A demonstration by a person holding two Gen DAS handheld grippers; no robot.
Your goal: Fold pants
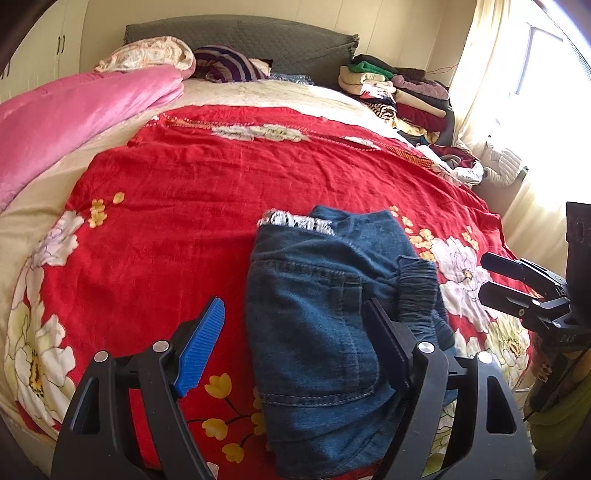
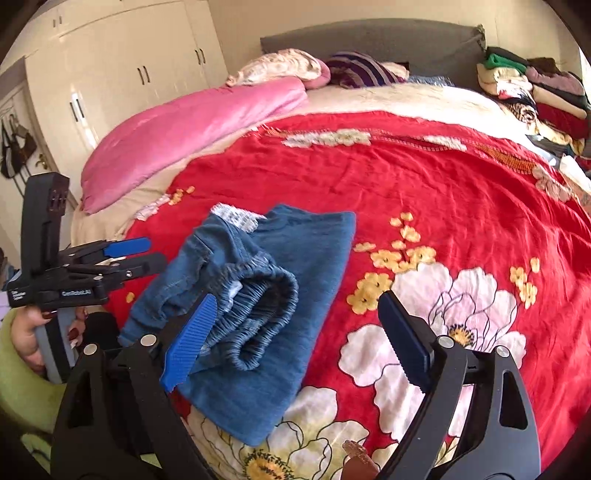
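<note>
Folded blue denim pants (image 1: 332, 325) are laid on the red floral bedspread (image 1: 207, 206), just ahead of the left claw (image 1: 291, 347), left of the right claw (image 2: 295, 343). Both claws are held wide open, nothing gripped.

Site: home bedroom | bed (image 1: 229, 173) under red floral spread, ahead of claw | pink quilt (image 1: 74, 110) far left | grey headboard (image 1: 240, 33) beyond | stacked clothes (image 1: 399, 92) far right | wardrobe doors (image 2: 122, 74) left | curtained window (image 1: 517, 92) right
</note>
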